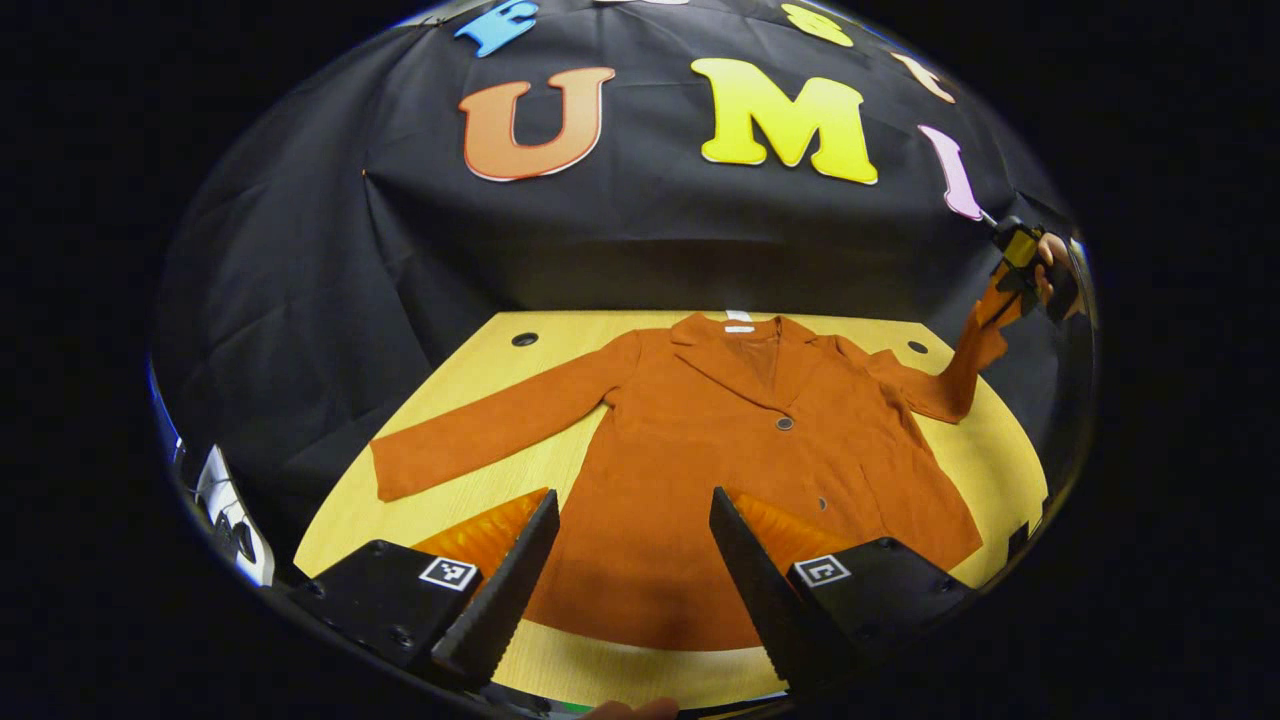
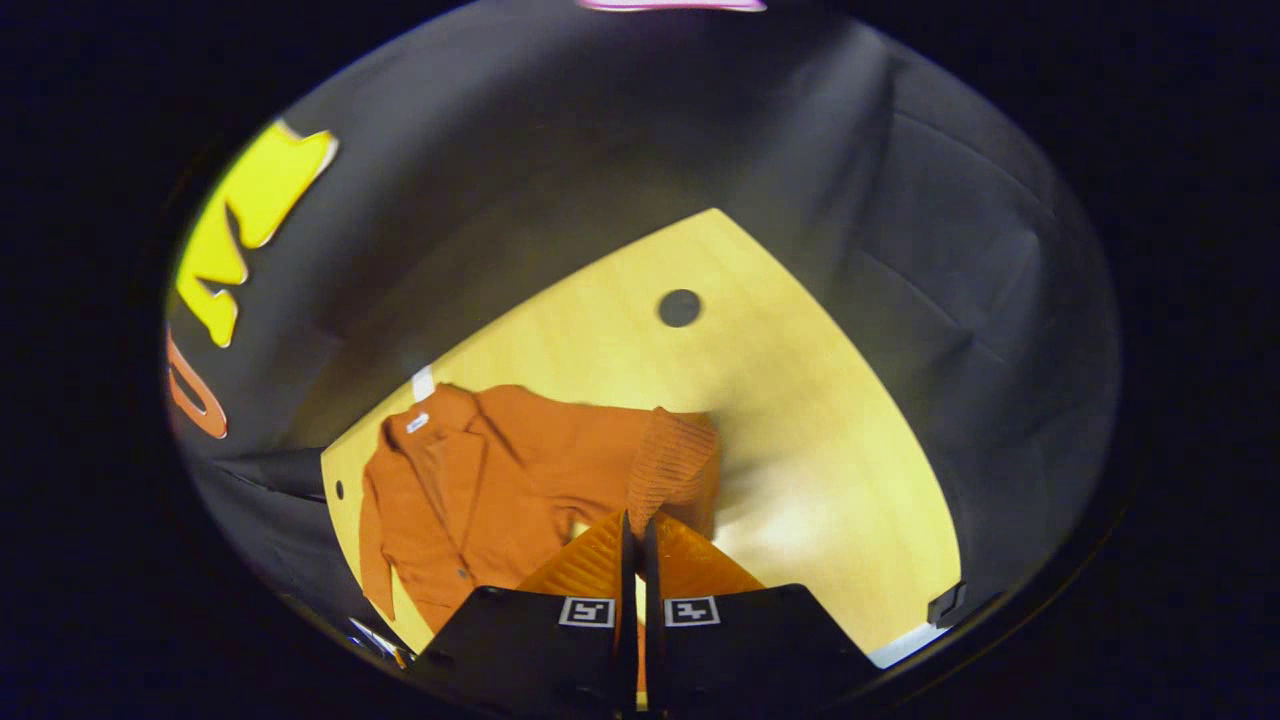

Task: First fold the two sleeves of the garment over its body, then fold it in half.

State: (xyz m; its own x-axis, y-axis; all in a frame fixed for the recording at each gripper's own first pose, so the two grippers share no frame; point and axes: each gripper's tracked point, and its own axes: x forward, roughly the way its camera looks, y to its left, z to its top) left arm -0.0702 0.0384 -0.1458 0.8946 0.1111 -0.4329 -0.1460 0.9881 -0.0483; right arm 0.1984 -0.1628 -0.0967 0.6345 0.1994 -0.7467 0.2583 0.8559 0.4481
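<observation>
Right gripper (image 2: 633, 545) fingers clenched on sleeve (image 1: 975, 345); left gripper (image 1: 634, 560) released above jacket (image 1: 700, 440).

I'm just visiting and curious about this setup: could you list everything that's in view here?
Rust-orange buttoned jacket: one, spread flat on the table, collar toward the wall.
Its right sleeve: lifted off the table, cuff pinched in the right tongs.
Its left sleeve: lying flat, stretched outward.
Pale wooden table: one, with dark round holes near the far corners.
Black cloth wall: behind the table.
Left tongs: open, above the jacket's hem.
Right tongs: shut on the sleeve.
Hand: holding the right tongs.
</observation>
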